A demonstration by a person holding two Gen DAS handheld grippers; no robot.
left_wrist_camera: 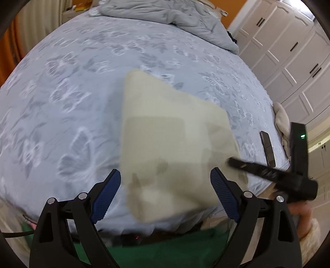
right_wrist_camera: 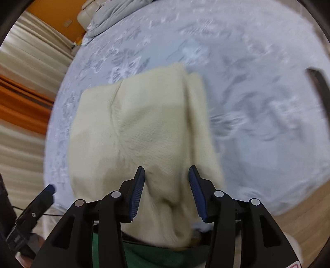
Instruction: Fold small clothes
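Note:
A cream knitted garment [left_wrist_camera: 171, 132] lies partly folded on the pale blue butterfly-print bed [left_wrist_camera: 72, 86], its near end hanging over the bed's front edge. My left gripper [left_wrist_camera: 165, 185] is open and empty, its blue pads either side of the garment's near end, above it. My right gripper [right_wrist_camera: 166, 191] is open, its pads straddling a bunched fold of the same garment [right_wrist_camera: 140, 127] without closing on it. The right gripper also shows in the left wrist view [left_wrist_camera: 274, 175] at the garment's right edge. The left gripper's finger [right_wrist_camera: 44, 193] shows at the lower left of the right wrist view.
A dark phone [left_wrist_camera: 267, 148] lies at the bed's right edge beside a crumpled cream cloth [left_wrist_camera: 282, 121]. A grey duvet [left_wrist_camera: 175, 14] is heaped at the far end. White wardrobes [left_wrist_camera: 288, 51] stand right, curtains [right_wrist_camera: 24, 86] left. Green cloth [left_wrist_camera: 165, 251] is below.

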